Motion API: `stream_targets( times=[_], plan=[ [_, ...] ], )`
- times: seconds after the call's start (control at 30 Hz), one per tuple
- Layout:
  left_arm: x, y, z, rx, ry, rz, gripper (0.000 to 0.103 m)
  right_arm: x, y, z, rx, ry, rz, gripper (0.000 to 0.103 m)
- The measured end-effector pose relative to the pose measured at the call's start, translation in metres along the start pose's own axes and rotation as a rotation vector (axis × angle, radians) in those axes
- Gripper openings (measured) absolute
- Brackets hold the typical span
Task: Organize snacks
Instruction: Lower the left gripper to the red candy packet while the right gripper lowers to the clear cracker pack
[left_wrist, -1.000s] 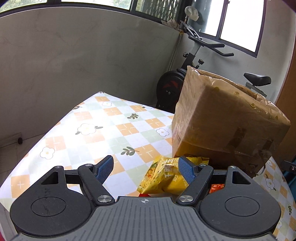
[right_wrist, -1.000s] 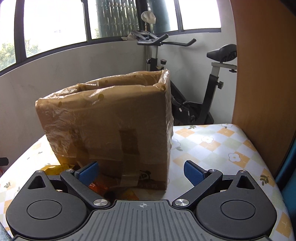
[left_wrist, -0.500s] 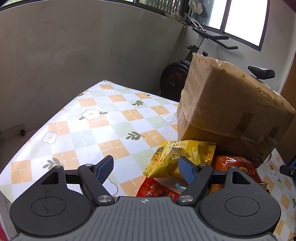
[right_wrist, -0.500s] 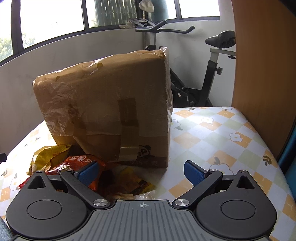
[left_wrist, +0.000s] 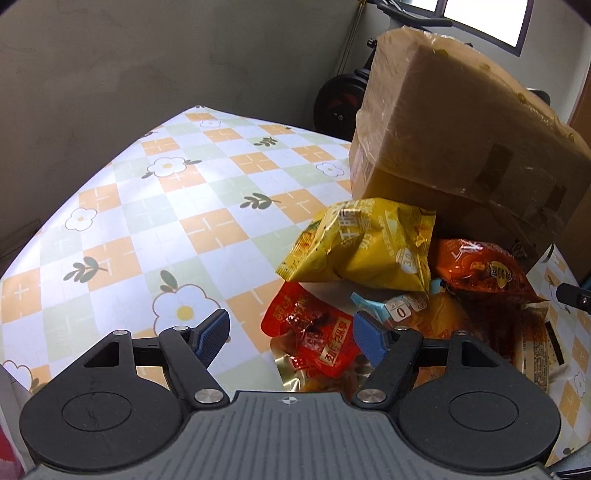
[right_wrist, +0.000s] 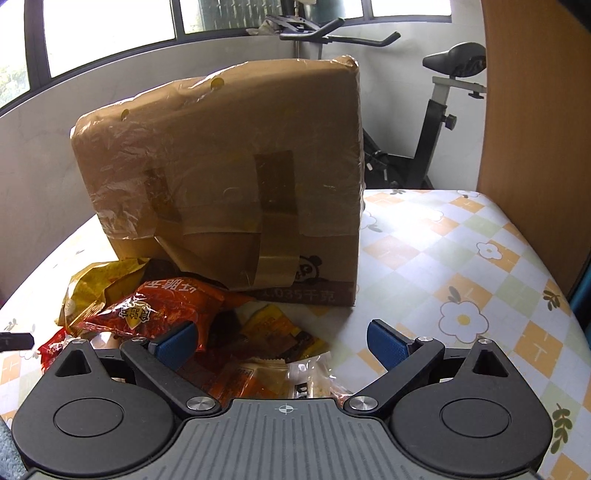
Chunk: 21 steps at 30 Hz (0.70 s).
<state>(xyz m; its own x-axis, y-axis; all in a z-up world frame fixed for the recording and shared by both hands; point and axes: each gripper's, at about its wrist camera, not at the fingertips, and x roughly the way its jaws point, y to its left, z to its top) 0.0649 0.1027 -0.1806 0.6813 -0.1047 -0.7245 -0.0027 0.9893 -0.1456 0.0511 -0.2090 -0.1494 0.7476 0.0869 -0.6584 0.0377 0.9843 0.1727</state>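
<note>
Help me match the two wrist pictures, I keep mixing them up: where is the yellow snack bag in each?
Left wrist: the yellow snack bag lies right of centre, atop the snack pile, at the foot of the cardboard box.
Right wrist: it sits at the left edge, half hidden behind an orange bag.
Shared landmark: the cardboard box.

In the left wrist view, the yellow bag (left_wrist: 360, 245) is covering part of the red packet (left_wrist: 314, 338) and the foot of the taped cardboard box (left_wrist: 461, 147), whose top is running out past the frame's upper right. At lower centre of the right wrist view, the gripper body is hiding the near ends of the clear wrapped snacks (right_wrist: 295, 380). The exercise bike (right_wrist: 432, 122) is disappearing behind the box there, and the box's open or shut top is not showing.
</note>
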Motion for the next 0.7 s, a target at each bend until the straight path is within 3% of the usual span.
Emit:
stream_targets(
  times=[0.07,0.3,0.37,0.43,0.63,0.7],
  plan=[
    [0.008,0.000,-0.003,-0.010,0.023,0.001,0.069,0.001,-0.001,-0.001,0.002,0.005,0.002,0.097],
    [0.031,-0.002,-0.003,-0.004,0.043,0.041,0.067,0.005,-0.002,-0.004,0.012,0.018,0.003,0.097],
    [0.039,-0.002,-0.001,-0.009,0.052,0.048,0.057,0.006,-0.002,-0.005,0.013,0.021,0.002,0.097],
    [0.042,-0.004,-0.002,0.005,0.039,0.068,0.054,0.007,-0.002,-0.005,0.013,0.024,0.003,0.097],
    [0.046,-0.014,-0.005,0.049,0.011,0.096,0.055,0.009,-0.007,-0.010,0.022,0.042,-0.010,0.097],
    [0.045,-0.015,-0.006,0.052,0.000,0.091,0.045,0.010,-0.009,-0.014,0.024,0.056,-0.017,0.097]
  ],
)
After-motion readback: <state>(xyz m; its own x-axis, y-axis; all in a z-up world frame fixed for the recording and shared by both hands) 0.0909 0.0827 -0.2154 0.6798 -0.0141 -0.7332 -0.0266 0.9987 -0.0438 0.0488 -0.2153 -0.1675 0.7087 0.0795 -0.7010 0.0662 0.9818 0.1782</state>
